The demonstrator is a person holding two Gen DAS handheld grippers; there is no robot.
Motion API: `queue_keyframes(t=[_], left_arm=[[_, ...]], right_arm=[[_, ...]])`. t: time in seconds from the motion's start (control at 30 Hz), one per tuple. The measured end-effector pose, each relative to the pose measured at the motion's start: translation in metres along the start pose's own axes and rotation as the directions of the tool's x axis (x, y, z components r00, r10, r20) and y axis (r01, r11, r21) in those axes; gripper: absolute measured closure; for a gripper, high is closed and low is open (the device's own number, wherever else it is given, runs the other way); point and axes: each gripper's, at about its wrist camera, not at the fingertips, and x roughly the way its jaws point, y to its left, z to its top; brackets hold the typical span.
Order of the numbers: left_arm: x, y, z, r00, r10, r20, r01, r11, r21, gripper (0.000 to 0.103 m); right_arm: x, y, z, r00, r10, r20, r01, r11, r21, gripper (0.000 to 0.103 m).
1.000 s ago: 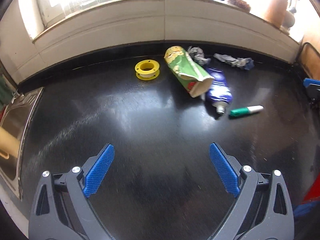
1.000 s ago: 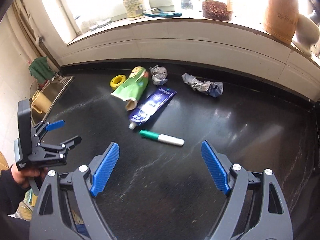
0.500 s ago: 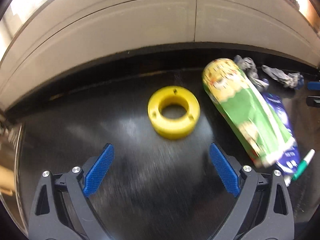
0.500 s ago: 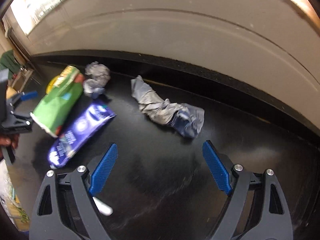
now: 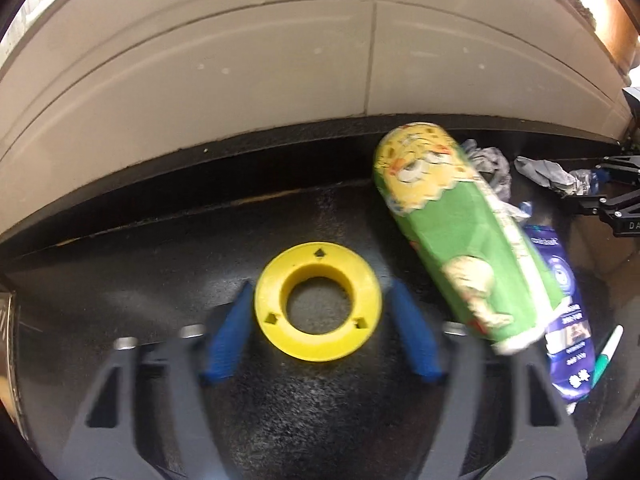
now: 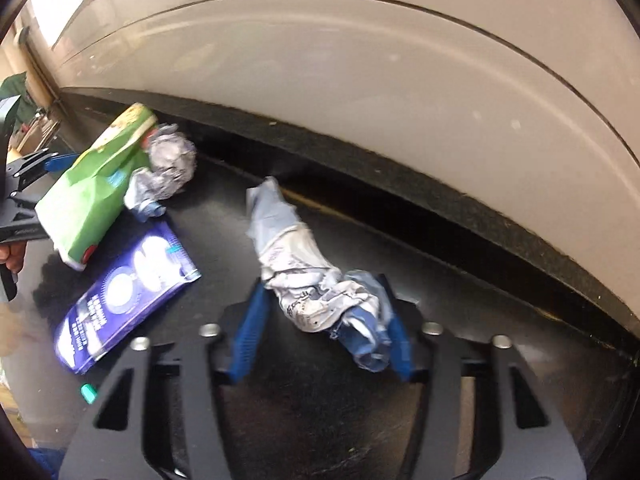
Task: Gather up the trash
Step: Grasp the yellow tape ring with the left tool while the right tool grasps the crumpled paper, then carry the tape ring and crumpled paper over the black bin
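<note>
Trash on both sides right now, and I'm going for two pieces at once. My left gripper (image 5: 318,334) is straddling the yellow spool (image 5: 318,306), which lies flat on the black countertop (image 5: 132,296) close to the back wall. The jaws are closing with the ring between them, but I can see a thin sliver of counter on each side, so the pads aren't pressing on it yet. Coming at it across the full width makes sense to me, since a flat ring gives nothing else to bite.

My right gripper (image 6: 320,332) is doing the same to the crumpled wrapper (image 6: 316,284), a long twisted grey and blue thing lying along the counter further right. Those jaws are closing too. The right pad looks like it's touching the blue end, the left pad sits just beside the paper, so I wouldn't call it a firm pinch. I've got the bulky near end between the pads rather than the thin far tail, probably the better bet for something this floppy.

Between the two targets, untouched: the green snack bag (image 5: 460,240), leaning over the blue pouch (image 6: 124,288), the foil ball (image 6: 172,160) tucked against the bag's far end, and a green marker (image 5: 606,354) at the edge. Those look like next-round stuff. No bin in view, so no clue where this all goes.
</note>
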Motion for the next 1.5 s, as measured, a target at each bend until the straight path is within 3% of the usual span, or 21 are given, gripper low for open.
queue_keyframes(t=[0.17, 0.47, 0.8, 0.97, 1.3, 1.5], left_arm=[[-0.012, -0.007, -0.01, 1.0, 0.013, -0.008, -0.013, 1.0, -0.004, 0.049], [-0.074, -0.021, -0.048, 0.999, 0.049, 0.011, -0.048, 0.995, -0.089, 0.049], [-0.166, -0.072, -0.148, 0.997, 0.072, 0.009, -0.069, 0.985, -0.155, 0.049], [-0.194, -0.089, -0.179, 0.997, 0.073, 0.008, -0.071, 0.985, -0.154, 0.048], [-0.231, -0.083, -0.206, 0.994, 0.105, 0.039, -0.097, 0.981, -0.167, 0.048], [-0.263, -0.049, -0.238, 0.981, 0.184, 0.053, -0.164, 0.951, -0.26, 0.048]], right_arm=[[-0.017, 0.017, -0.016, 1.0, 0.013, 0.001, -0.013, 1.0, 0.012, 0.067], [-0.094, 0.062, -0.07, 0.997, 0.032, 0.071, -0.036, 0.997, 0.063, 0.068], [-0.16, 0.114, -0.139, 0.992, 0.069, 0.11, -0.079, 0.993, 0.088, 0.068], [-0.174, 0.143, -0.166, 0.991, 0.078, 0.107, -0.087, 0.994, 0.074, 0.068], [-0.185, 0.183, -0.171, 0.988, 0.089, 0.125, -0.092, 0.995, 0.023, 0.068], [-0.183, 0.249, -0.154, 0.977, 0.175, 0.121, -0.162, 0.981, -0.11, 0.068]])
